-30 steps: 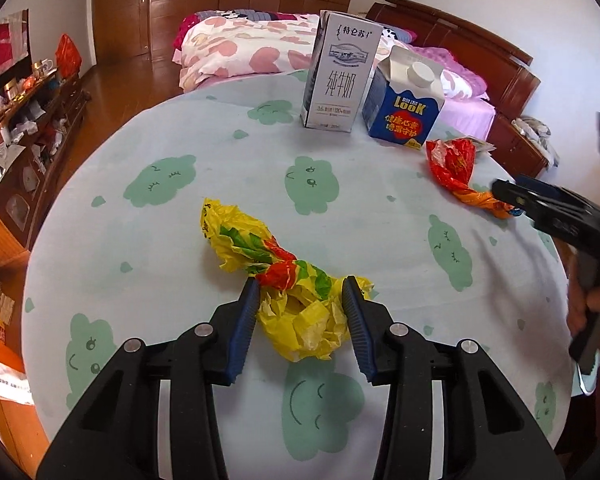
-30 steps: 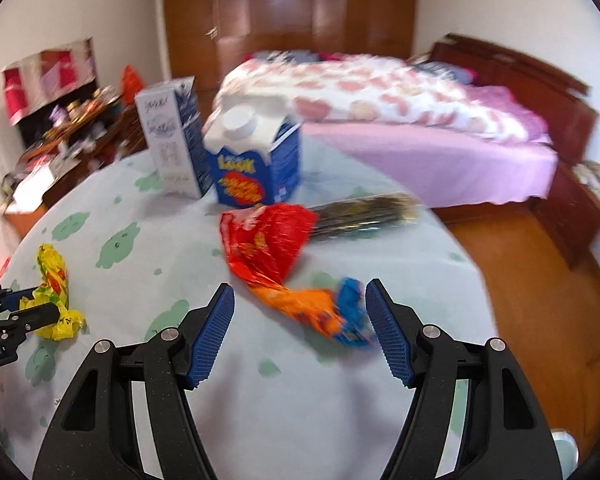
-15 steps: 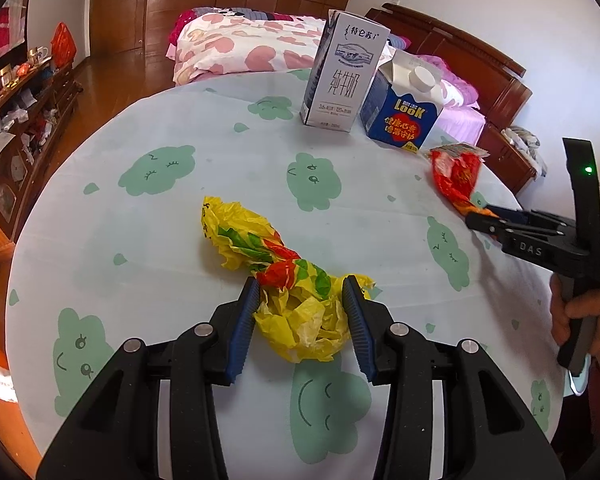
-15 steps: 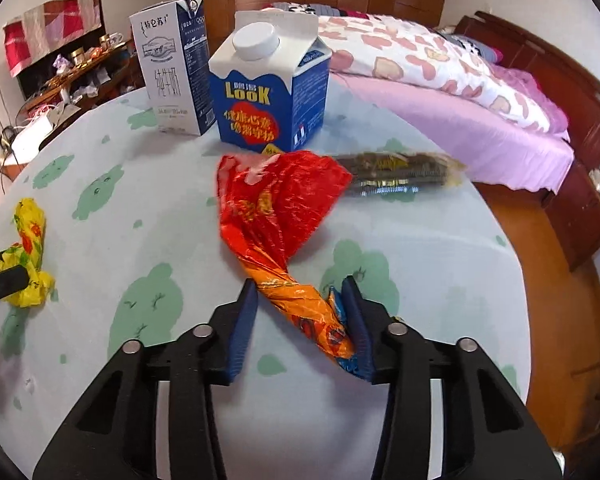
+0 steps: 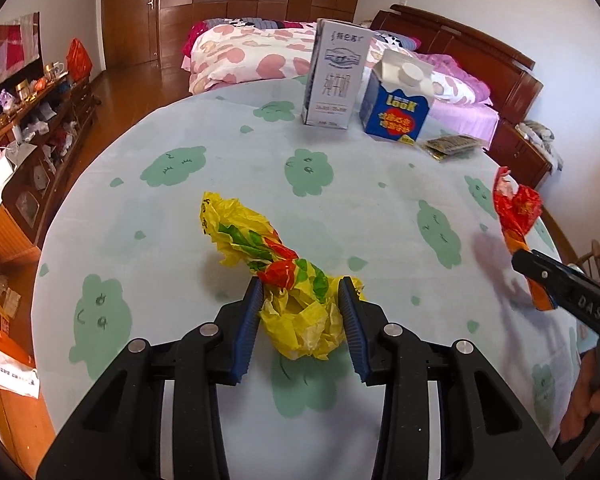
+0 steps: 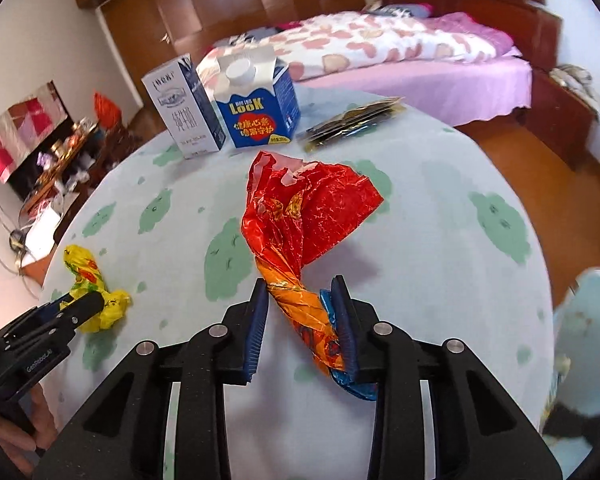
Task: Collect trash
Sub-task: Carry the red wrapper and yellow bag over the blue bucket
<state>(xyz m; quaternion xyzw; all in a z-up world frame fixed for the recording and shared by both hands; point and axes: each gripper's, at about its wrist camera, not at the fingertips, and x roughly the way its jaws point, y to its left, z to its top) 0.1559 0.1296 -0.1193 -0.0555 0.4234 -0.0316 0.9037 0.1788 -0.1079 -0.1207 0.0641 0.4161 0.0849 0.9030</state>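
Trash lies on the round bench, which has a pale cloth with green cloud faces. The left claw is clenched on the lower end of a crumpled yellow wrapper, and its jaws have just been closing a little. The right claw grasps the twisted orange tail of a red wrapper; its jaws have just been closing on it, and the red part stands up above the cloth. At the far side stand a white milk carton and a blue carton, just beside each other, with a dark flat packet near them.
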